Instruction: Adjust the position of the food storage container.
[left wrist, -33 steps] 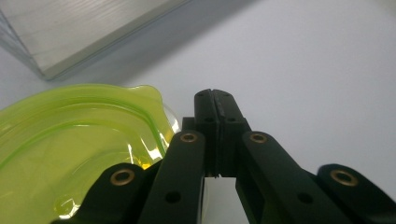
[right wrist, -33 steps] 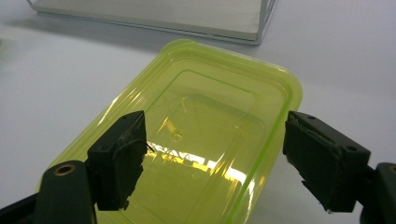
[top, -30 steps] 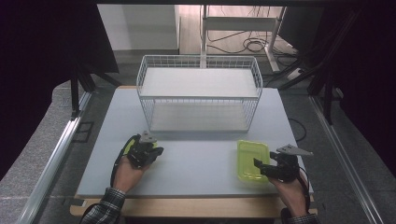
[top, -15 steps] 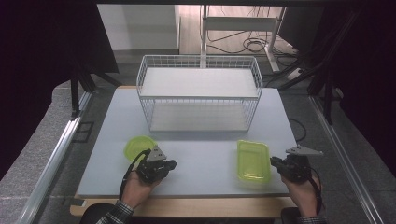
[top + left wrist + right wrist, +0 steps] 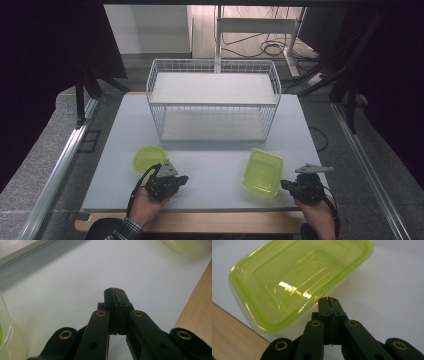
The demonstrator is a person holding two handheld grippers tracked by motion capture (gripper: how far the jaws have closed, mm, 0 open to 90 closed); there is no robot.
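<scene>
Claws (image 5: 184, 178) (image 5: 285, 186) closed (empty); rectangular container (image 5: 263, 171) beside right one.

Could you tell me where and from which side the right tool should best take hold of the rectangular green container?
Probably the raised rim of the rectangular green container on its near right long edge, coming from the right tool beside it. It lies flat on the table with that edge nearest; the tool, now shut, must open first.

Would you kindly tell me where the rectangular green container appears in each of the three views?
High view: rectangular green container lies front right on the white table.
Left gripper view: its corner peeks in at the top right.
Right gripper view: it lies just beyond the shut tongs.
Shared landmark: the white table.
</scene>
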